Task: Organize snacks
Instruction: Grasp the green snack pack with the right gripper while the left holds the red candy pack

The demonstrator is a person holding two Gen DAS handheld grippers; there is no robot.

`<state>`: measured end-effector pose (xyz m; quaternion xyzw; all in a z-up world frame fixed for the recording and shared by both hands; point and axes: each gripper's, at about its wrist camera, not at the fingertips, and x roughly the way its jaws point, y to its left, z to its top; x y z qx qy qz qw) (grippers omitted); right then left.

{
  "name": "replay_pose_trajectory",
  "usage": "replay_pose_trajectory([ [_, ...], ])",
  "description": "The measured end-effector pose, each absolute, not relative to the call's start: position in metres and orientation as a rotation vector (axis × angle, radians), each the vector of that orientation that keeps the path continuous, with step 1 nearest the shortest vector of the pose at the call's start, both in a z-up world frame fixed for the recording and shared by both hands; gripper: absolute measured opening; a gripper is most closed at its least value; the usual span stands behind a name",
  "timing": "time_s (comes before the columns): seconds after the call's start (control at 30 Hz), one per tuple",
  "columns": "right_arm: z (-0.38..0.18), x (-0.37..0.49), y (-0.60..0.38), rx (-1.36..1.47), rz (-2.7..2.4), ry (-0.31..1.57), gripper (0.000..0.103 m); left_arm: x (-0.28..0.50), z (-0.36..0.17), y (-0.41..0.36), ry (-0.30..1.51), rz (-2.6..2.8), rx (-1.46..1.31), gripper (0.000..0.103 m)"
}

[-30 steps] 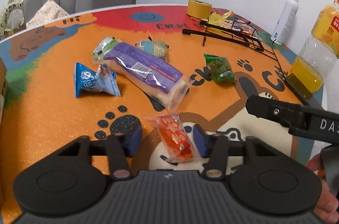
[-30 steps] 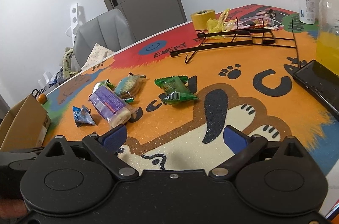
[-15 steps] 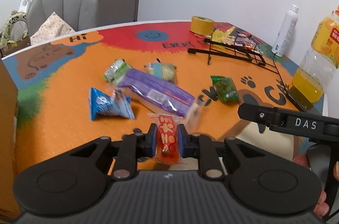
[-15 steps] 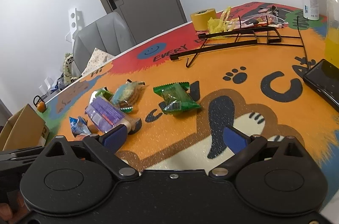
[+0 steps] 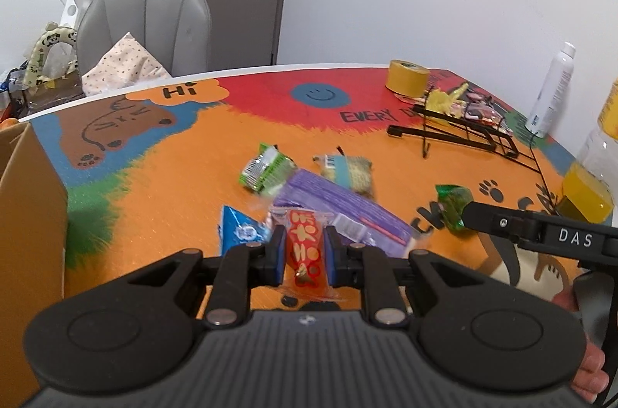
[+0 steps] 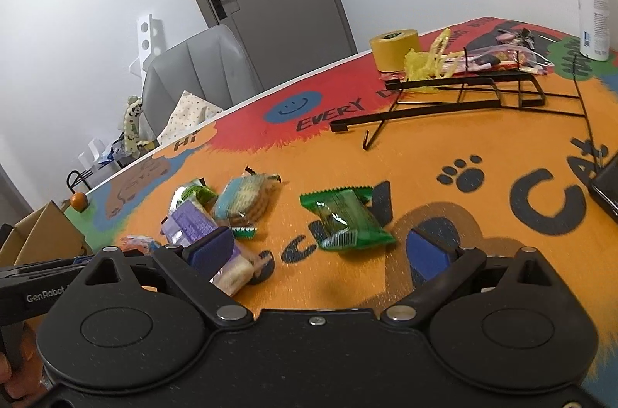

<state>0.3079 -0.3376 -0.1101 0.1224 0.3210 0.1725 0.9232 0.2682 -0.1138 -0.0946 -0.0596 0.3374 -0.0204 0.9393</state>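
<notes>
Red snack packet (image 5: 305, 248) – clamped in left gripper (image 5: 303, 253) jaws

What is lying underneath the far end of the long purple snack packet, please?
A light green packet pokes out from under the long purple snack packet at its far end, beside a teal biscuit pack. How far it reaches underneath is hidden.

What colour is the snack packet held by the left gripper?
Red with a yellow pattern; left wrist view shows it best.

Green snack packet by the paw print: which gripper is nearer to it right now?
Right. The open right gripper has the green packet just ahead between its fingers. The left gripper, shut on the red packet, is off to the packet's left.
</notes>
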Motion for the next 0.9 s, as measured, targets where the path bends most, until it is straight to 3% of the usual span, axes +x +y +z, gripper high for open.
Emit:
replay_pose_trajectory([
  [0.43, -0.12, 0.339, -0.331, 0.215, 0.301, 0.687, 0.094, 0.287, -0.103, -0.1, 0.693, -0.032, -0.149, 0.019],
  [0.5, -0.124, 0.342, -0.328, 0.195, 0.296, 0.706, 0.084, 0.288, -0.103, -0.099, 0.694, -0.035, -0.151, 0.019],
  [0.57, -0.127, 0.344, -0.324, 0.171, 0.285, 0.728, 0.054, 0.289, -0.102, -0.098, 0.696, -0.036, -0.155, 0.019],
  [0.6, -0.127, 0.342, -0.321, 0.149, 0.269, 0.721, 0.048, 0.288, -0.101, -0.098, 0.695, -0.036, -0.154, 0.019],
  [0.63, -0.127, 0.34, -0.319, 0.13, 0.26, 0.721, 0.035, 0.287, -0.101, -0.098, 0.694, -0.035, -0.151, 0.019],
  [0.9, -0.12, 0.32, -0.322, 0.19, 0.302, 0.714, 0.029, 0.275, -0.095, -0.098, 0.687, -0.044, -0.162, 0.018],
])
